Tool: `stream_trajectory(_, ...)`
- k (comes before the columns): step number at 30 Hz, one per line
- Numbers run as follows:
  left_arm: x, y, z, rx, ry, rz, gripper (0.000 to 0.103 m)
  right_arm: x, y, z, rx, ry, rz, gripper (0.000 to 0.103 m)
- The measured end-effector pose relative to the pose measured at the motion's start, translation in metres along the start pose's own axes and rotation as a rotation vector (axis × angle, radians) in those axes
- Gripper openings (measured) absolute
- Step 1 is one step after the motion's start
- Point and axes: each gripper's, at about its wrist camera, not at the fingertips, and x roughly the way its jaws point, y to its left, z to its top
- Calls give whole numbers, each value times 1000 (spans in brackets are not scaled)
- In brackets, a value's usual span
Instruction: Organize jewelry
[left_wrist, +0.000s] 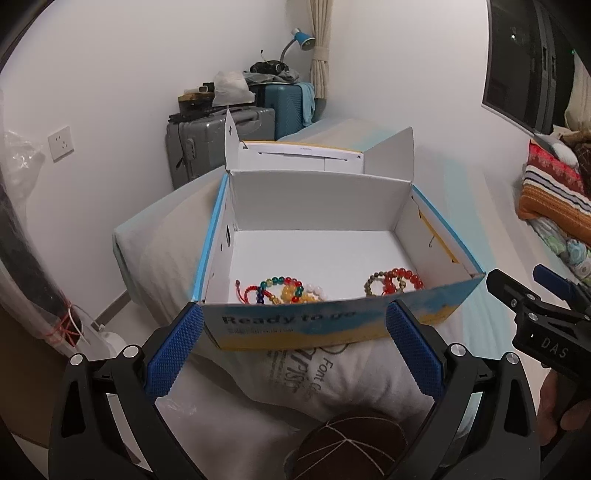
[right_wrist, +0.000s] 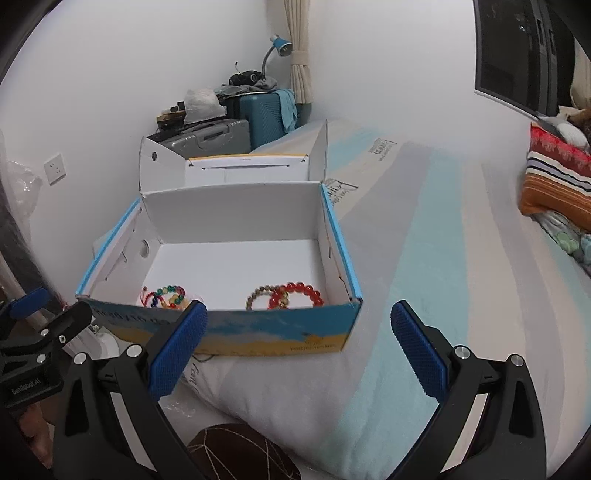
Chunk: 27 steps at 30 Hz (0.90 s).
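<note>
Both the left gripper and right gripper tilt downward before the open blue-and-white cardboard box, jaws spread wide, holding nothing.

Left gripper, right gripper: jaws wide.

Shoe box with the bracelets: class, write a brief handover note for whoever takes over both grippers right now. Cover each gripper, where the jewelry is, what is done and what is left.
Left gripper: open, nothing between its fingers, in front of the box's near wall.
Right gripper: open, empty, off the box's near right corner.
Box: on the bed, lid flipped back.
Jewelry: a multicoloured bracelet cluster at the near left of the box floor, and a red bead bracelet with a brownish one at the near right.
Done: all visible bracelets are in the box, in two groups.
Left: no loose jewelry shows on the bed; probably close the lid.
</note>
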Motion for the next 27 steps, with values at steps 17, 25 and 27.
stream_trajectory(17, 7, 1, -2, -7, 26, -14, 97, 2, -1, -9, -9, 19, -9, 96)
stream_trajectory(25, 10, -3, -3, 6, 35, 17, 97, 3, -1, -11, -9, 20, -8, 96)
stream_trajectory(27, 9, -5, -3, 16, 26, 27, 97, 3, -1, -11, -8, 23, -5, 96)
